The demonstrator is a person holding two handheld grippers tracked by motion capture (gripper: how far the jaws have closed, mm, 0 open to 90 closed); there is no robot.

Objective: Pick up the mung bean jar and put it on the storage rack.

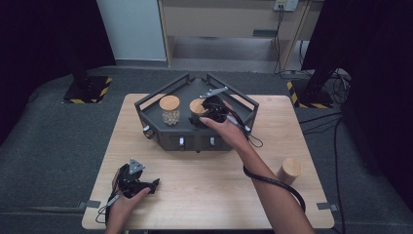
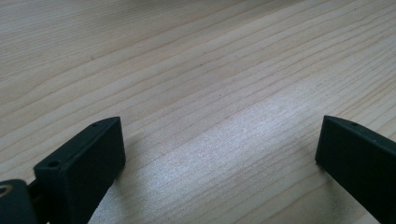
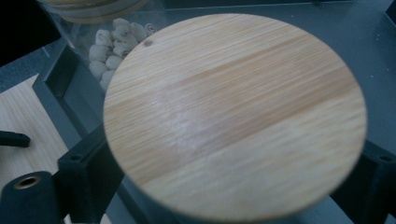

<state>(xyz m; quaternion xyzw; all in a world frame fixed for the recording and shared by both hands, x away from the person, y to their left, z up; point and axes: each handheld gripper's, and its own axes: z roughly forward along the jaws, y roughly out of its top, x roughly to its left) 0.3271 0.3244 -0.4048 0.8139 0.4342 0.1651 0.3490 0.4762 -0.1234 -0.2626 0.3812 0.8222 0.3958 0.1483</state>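
altogether two wooden-lidded jars [image 1: 170,110] sit in one tray [image 1: 146,105], right gripper [image 1: 207,116] loosely straddling one, left gripper [image 1: 146,185] wide.

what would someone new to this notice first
The dark angular tray at the table's far middle draws the eye, with two wooden-lidded jars in it. The right gripper reaches over the right jar, its jaws at either side of the lid; the left jar holds pale beans. The left gripper rests open on the bare table at near left.
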